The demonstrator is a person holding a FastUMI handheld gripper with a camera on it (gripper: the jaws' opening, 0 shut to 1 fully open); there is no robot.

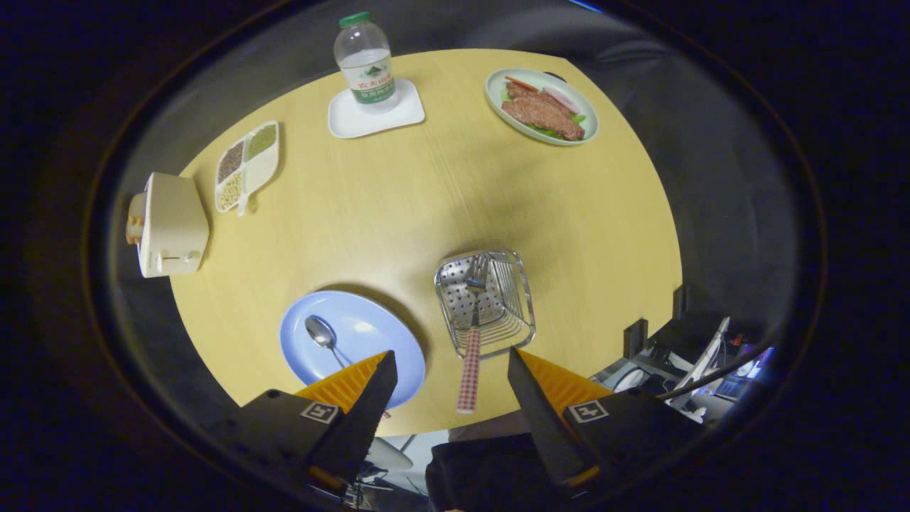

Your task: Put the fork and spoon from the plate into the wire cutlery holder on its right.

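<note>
2 fingers [451, 370] spread, gripping nothing — fork [472, 334] stands in holder [485, 299], spoon [323, 336] on plate [341, 334].

A round pale wooden table [426, 192] is seen from above. On it are set a blue plate [370, 334], a wire cutlery holder [508, 299], a toaster [170, 224], a 4-compartment dish [247, 165], a white coaster [409, 114] and a plate of food [542, 107].
</note>
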